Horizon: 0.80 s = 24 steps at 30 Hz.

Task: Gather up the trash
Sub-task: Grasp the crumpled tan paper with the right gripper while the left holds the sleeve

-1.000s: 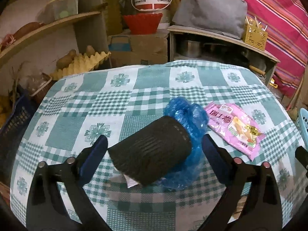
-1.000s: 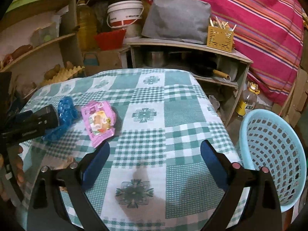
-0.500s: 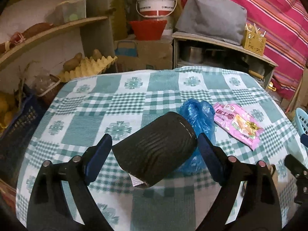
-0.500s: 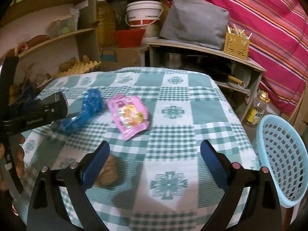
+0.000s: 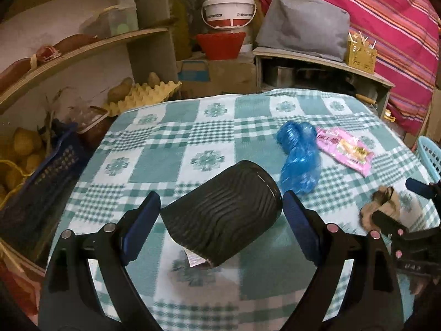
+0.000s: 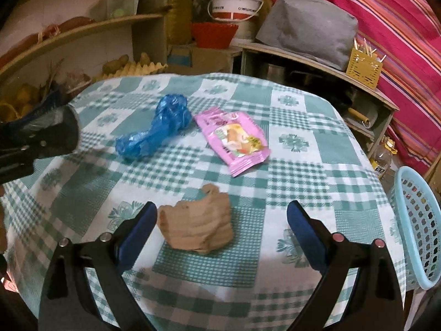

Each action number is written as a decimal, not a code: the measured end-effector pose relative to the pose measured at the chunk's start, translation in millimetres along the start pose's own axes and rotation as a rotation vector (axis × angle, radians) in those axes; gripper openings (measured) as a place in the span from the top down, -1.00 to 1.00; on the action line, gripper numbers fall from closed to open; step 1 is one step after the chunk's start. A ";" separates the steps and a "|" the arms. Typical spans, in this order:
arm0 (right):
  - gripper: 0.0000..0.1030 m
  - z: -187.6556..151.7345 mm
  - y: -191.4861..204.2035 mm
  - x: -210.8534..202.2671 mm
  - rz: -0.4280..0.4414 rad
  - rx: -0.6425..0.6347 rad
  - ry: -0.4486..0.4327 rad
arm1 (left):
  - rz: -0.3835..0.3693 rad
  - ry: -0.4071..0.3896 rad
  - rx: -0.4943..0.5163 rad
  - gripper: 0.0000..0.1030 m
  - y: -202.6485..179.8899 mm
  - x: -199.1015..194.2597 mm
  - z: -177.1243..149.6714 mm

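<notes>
The left gripper (image 5: 222, 209) is clamping a black ribbed cup (image 5: 223, 216) above the checked tablecloth (image 5: 171, 162). The right gripper (image 6: 222, 218) is hanging spread wide around a crumpled brown paper wad (image 6: 197, 227) (neither pad touching it), with a blue plastic bag (image 6: 158, 129) and pink wrapper (image 6: 234, 138) lying beyond.

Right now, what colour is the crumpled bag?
Blue bag; right wrist view shows it best.
</notes>
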State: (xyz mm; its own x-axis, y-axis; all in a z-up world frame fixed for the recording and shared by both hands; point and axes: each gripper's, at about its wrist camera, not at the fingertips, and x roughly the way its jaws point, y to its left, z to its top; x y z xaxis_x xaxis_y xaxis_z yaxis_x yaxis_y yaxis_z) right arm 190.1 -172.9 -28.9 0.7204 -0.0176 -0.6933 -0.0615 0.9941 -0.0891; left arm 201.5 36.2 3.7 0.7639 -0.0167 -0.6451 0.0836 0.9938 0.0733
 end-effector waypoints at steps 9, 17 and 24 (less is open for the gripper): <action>-0.33 -0.1 4.3 11.1 0.037 0.006 0.063 | 0.014 0.009 -0.019 -0.69 16.8 -6.4 -7.2; 0.21 0.0 -0.7 1.5 0.106 -0.007 0.036 | -0.012 -0.012 -0.005 -0.69 -0.8 -12.3 3.0; 0.21 4.5 -68.9 -27.4 0.038 0.074 -0.038 | -0.076 -0.056 0.016 -0.69 -42.5 -18.9 19.9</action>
State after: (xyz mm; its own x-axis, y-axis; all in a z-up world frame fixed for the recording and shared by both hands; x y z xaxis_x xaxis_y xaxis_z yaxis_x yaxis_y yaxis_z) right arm 177.8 -240.5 -0.5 0.7439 0.0234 -0.6678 -0.0395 0.9992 -0.0090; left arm 196.2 -7.9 27.9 0.7893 -0.0988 -0.6060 0.1531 0.9875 0.0384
